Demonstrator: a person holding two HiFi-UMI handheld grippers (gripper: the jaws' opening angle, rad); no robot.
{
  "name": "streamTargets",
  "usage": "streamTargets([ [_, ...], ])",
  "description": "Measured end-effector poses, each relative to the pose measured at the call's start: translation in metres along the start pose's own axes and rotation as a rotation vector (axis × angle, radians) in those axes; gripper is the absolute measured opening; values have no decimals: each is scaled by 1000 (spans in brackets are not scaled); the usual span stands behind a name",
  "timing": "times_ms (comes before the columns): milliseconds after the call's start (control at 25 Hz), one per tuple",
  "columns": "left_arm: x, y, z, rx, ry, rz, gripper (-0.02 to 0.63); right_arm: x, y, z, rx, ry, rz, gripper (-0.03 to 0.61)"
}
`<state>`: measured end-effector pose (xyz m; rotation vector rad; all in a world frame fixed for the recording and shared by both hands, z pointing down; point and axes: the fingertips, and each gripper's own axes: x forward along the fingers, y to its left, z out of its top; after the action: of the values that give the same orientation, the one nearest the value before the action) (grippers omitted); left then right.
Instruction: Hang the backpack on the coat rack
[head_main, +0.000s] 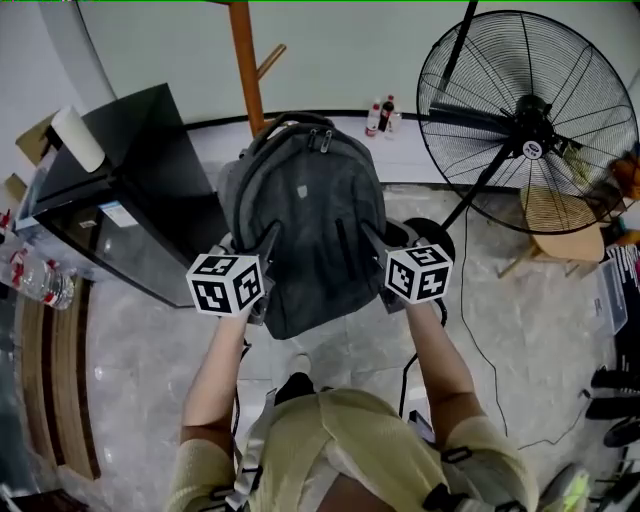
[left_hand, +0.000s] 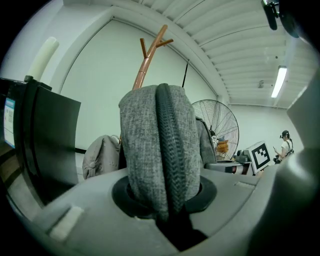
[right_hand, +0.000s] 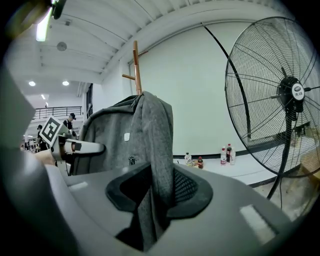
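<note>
A grey backpack (head_main: 302, 225) hangs in the air between my two grippers, its top handle toward the wooden coat rack (head_main: 246, 65). My left gripper (head_main: 268, 238) is shut on the backpack's left side; a fold of grey fabric with a zip (left_hand: 160, 150) fills its jaws. At the pack's right side my right gripper (head_main: 372, 238) is shut on a fold of grey cloth (right_hand: 152, 150). The rack's pole and pegs (left_hand: 147, 55) rise behind the pack, also visible as the pole (right_hand: 135, 65) in the right gripper view.
A black cabinet (head_main: 125, 190) stands to the left of the rack. A large black floor fan (head_main: 528, 120) stands at the right with its cable across the floor. Several small bottles (head_main: 381, 116) sit by the back wall. A wooden stool (head_main: 560, 235) is under the fan.
</note>
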<state>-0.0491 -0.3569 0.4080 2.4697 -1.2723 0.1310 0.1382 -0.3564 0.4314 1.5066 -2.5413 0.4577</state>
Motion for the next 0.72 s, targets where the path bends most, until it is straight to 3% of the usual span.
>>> streamTargets([
  [720,36,26,-3,-56,42,-24,87,34,-19,-2,17,55,3,114],
])
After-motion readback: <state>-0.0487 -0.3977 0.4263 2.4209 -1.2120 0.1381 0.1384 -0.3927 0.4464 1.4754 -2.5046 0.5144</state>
